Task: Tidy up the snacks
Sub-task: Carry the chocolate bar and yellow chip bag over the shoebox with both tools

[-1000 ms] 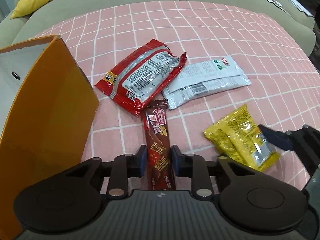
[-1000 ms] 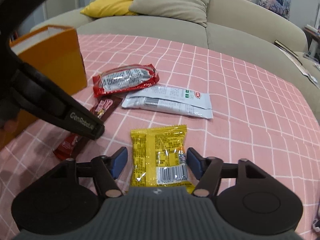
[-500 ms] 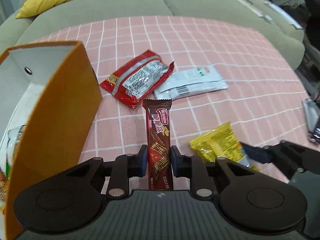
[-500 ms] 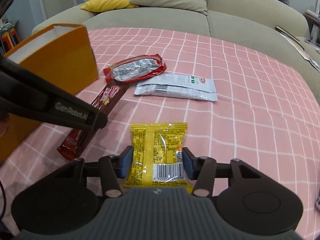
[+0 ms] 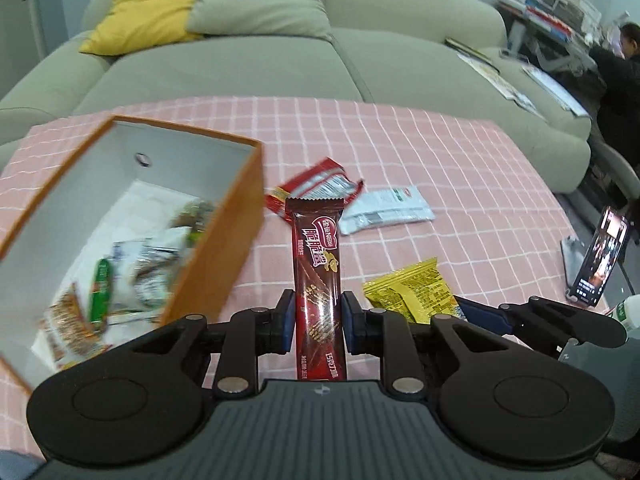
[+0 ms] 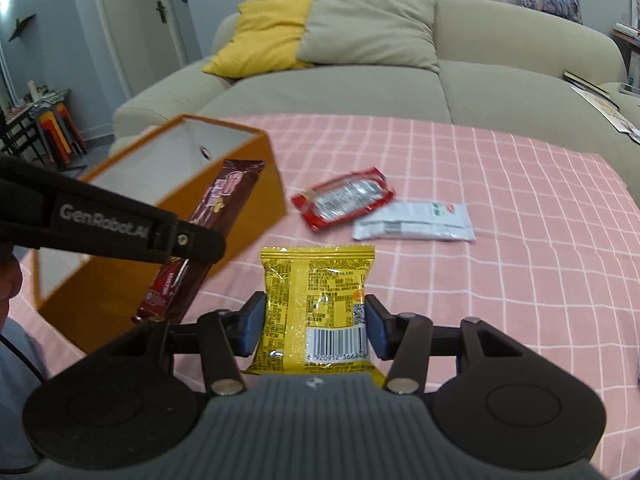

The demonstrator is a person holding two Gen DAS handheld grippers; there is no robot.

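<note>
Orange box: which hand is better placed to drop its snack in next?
Left. Its gripper holds the chocolate bar right beside the orange box; the right gripper with the yellow packet is farther away.

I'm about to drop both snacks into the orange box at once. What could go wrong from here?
The left tool grips the chocolate bar near its bottom end, so the long top may catch the orange box rim. The right tool with the yellow packet sits close beside the left, so they might collide.
</note>
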